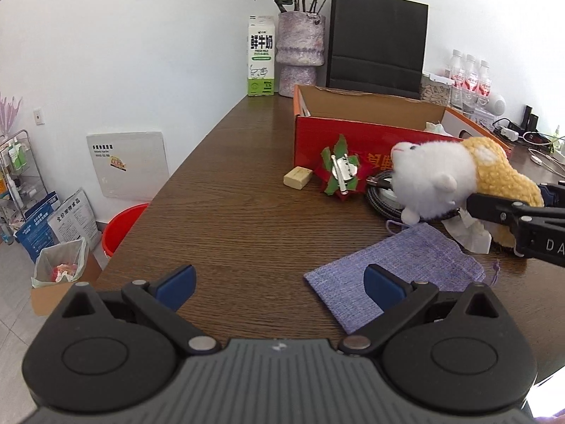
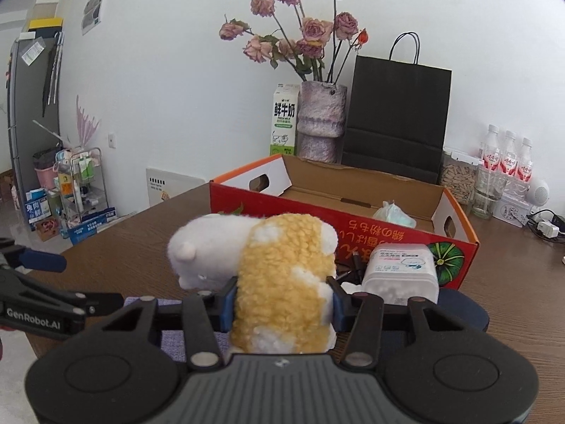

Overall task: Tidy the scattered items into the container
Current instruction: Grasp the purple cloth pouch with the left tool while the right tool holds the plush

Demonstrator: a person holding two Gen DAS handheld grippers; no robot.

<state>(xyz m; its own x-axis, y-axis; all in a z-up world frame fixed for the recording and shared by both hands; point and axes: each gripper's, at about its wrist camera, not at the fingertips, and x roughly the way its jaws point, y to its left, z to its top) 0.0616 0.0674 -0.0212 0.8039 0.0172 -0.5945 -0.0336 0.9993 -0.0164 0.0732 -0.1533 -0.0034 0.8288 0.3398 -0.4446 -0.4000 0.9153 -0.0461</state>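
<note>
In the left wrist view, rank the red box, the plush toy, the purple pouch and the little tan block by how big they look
1. red box
2. plush toy and purple pouch: look alike, and the pouch lies nearer the camera, so unranked
3. tan block

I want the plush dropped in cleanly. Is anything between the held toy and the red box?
Nothing visible blocks it. The right tool grips the plush toy; the red box is directly ahead with an open top. Only its near wall must be cleared; the cotton-swab tub sits to the right.
</note>
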